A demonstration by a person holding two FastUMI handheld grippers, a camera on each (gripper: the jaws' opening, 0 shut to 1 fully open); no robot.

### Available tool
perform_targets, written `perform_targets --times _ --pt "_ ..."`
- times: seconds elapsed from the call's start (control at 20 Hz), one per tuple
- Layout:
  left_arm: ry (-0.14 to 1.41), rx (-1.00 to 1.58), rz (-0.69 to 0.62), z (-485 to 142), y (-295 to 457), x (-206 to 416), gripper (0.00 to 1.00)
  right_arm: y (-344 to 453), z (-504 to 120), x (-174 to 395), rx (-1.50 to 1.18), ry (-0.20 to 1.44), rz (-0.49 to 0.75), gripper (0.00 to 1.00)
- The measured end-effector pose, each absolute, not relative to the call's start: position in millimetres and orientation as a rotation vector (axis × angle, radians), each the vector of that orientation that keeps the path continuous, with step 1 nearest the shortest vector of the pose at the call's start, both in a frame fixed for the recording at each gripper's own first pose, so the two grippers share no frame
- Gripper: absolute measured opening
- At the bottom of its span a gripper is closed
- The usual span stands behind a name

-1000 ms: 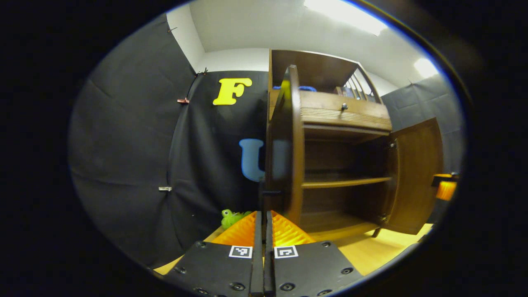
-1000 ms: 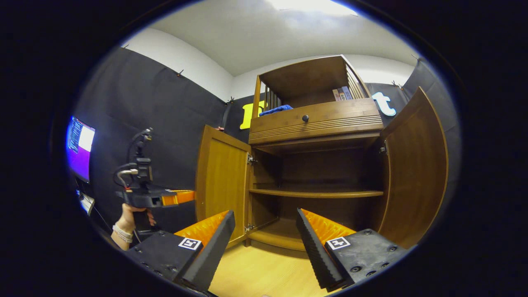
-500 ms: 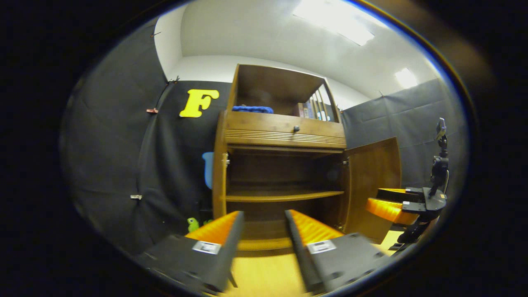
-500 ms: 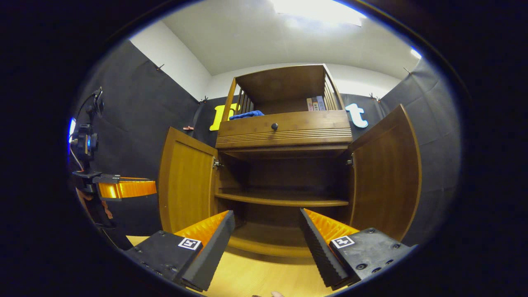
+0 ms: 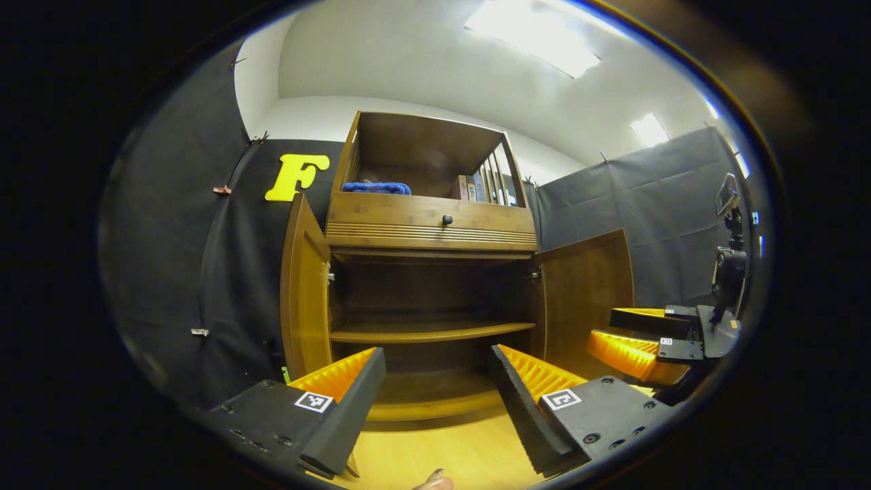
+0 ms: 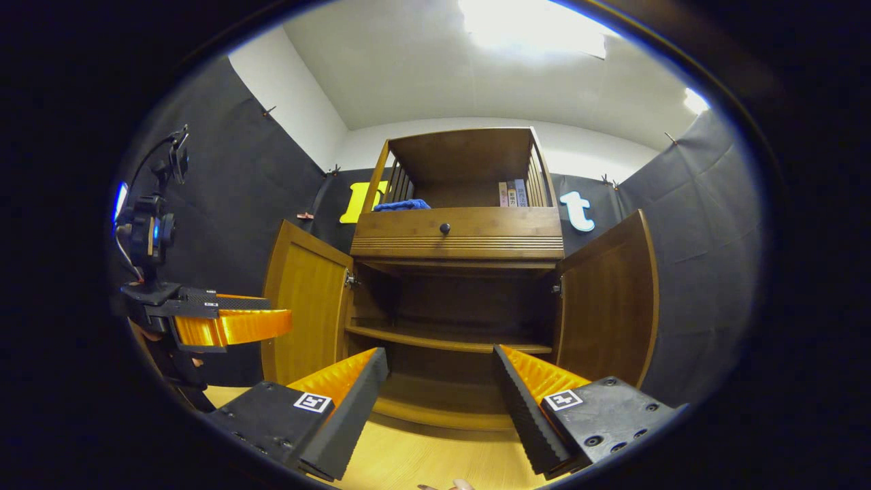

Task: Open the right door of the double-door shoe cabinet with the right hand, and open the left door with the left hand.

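**Both doors standing open, both grippers free**

Nearest the camera in the left gripper view, the left gripper (image 5: pixel 435 381) is hovering over the wooden floor (image 5: pixel 449 452) with its jaws spread wide, gripping nothing. Off to its right, the right gripper (image 5: pixel 636 337) is hanging near the right door (image 5: pixel 585 299), not touching it. From the right gripper view, the right gripper (image 6: pixel 439 384) is likewise holding its jaws released and empty, while the left gripper (image 6: pixel 231 320) is floating just in front of the left door (image 6: pixel 303 306), a hand partly showing beneath it.

Beyond the jaws, the shoe cabinet (image 6: pixel 463 238) is standing against the booth wall with both doors swung outward, its lower compartment lying open. A single shelf (image 5: pixel 429 331) is crossing that compartment. Above it, a drawer front with a small dark knob (image 6: pixel 444 229) is sitting closed. Farther up, a folded blue cloth (image 5: pixel 375 188) and a few books (image 6: pixel 512 194) are resting in the top cubby.
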State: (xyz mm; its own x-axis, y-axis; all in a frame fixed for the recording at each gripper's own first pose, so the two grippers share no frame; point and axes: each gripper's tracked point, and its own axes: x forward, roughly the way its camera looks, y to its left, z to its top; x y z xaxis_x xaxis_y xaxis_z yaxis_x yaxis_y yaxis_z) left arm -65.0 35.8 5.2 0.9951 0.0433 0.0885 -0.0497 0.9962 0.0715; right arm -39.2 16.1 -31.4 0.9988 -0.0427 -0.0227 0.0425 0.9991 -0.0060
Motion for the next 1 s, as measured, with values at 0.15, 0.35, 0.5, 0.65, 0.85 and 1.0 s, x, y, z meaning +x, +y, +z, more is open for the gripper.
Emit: perform_targets --times 0.15,0.35,0.5,0.65,0.85,1.0 --pt "-0.093 0.078 0.043 6.2 29.6 -63.1 0.96 9.0 -27.9 -42.4 -0.008 0.023 -0.055 0.97" --pt "-0.094 0.084 0.036 6.1 20.2 -57.5 0.95 1.4 -27.0 -47.7 -0.02 0.026 -0.064 0.95" --pt "-0.09 0.089 0.024 5.7 13.4 -53.8 0.95 -3.9 -27.0 -48.6 -0.018 0.026 -0.069 0.99" --pt "-0.081 0.092 0.019 3.6 11.4 -53.5 0.95 -7.5 -28.1 -48.8 -0.013 0.028 -0.07 0.97" --pt "-0.074 0.091 0.013 1.5 9.9 -51.7 0.95 -7.8 -34.1 -46.3 -0.016 0.05 -0.064 0.95" --pt "-0.069 0.089 0.006 2.1 7.7 -49.6 0.95 -7.7 -35.6 -45.7 -0.023 0.059 -0.061 0.97"
